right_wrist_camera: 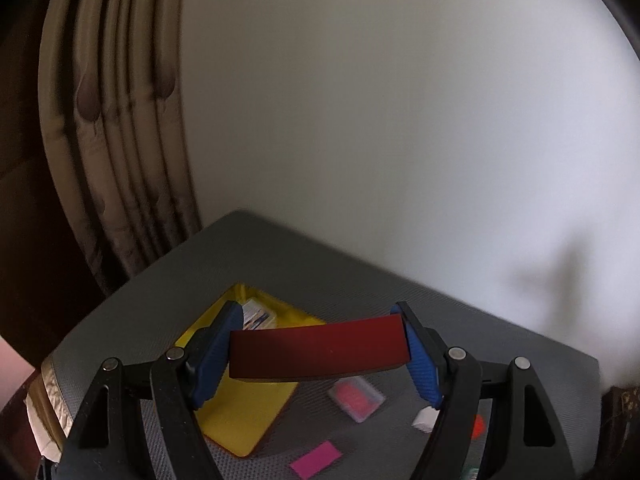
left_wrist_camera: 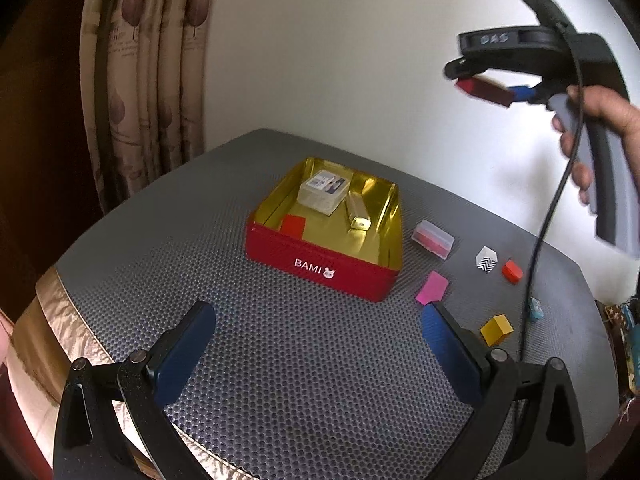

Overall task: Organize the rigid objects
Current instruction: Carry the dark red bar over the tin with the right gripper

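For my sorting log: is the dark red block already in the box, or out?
Out: the right claw holds the dark red block above the table.

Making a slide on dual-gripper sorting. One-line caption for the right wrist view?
Right gripper holds a dark red block above the gold-lined box, loose pieces waiting on the grey mat.

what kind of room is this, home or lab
Most likely a home room, not a lab: patterned curtains hang beside a plain wall, and a mat-covered table with a gold-trimmed cloth holds a red BAMI tin and small blocks.
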